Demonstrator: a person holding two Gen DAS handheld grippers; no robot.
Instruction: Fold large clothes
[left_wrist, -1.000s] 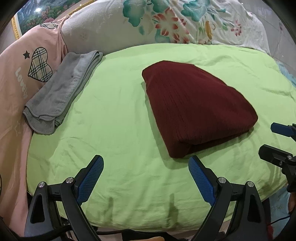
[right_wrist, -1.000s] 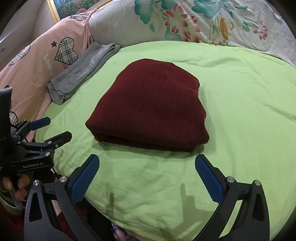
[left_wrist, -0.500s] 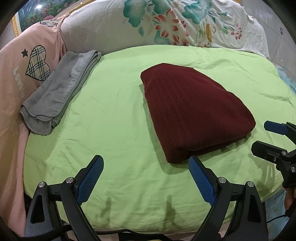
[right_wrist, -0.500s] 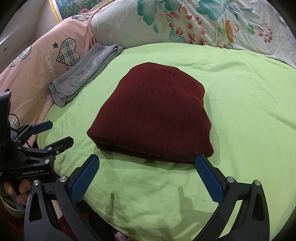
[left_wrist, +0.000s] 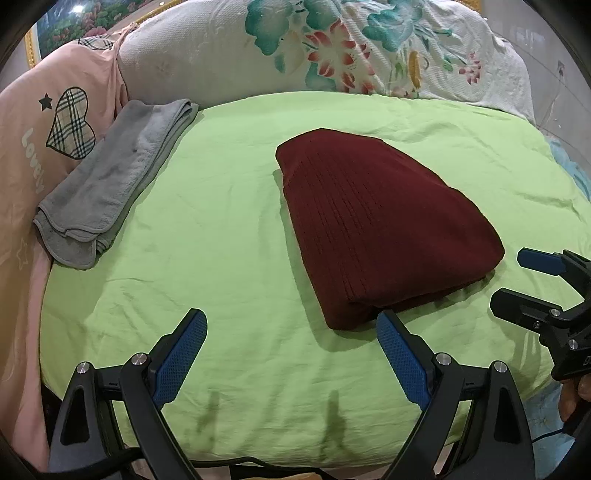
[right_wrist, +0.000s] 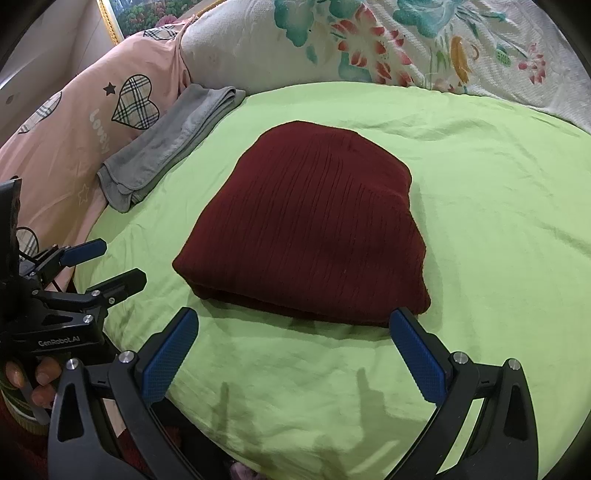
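Nearest us, our left tool (left_wrist: 290, 350) hangs released above the front of the green sheet (left_wrist: 221, 258), its blue pads (left_wrist: 177, 354) wide apart with nothing between them. Our right tool (right_wrist: 291, 354) hangs the same way, spread and empty, over the sheet's near edge.

Just past both tools lies the sweater (right_wrist: 310, 229), dark red and ribbed, folded into a thick pad in the middle of the bed. In the right view its wide folded edge faces us, just beyond the pad tips, and it narrows toward the pillows, so its long axis runs near to far. In the left view the same axis slants from the lower right up to the left, and the sweater (left_wrist: 376, 229) shows its stacked layers at the near corner.

Each view catches the other tool from the side: the right one at the left view's right edge, the left one at the right view's left edge, where fingers (right_wrist: 40, 376) grip the handle.

Farther left, a folded grey towel (left_wrist: 107, 184) lies along the sheet's edge against a pink cover (left_wrist: 26, 122) with plaid hearts. Farthest back sits a floral pillow (left_wrist: 332, 51).
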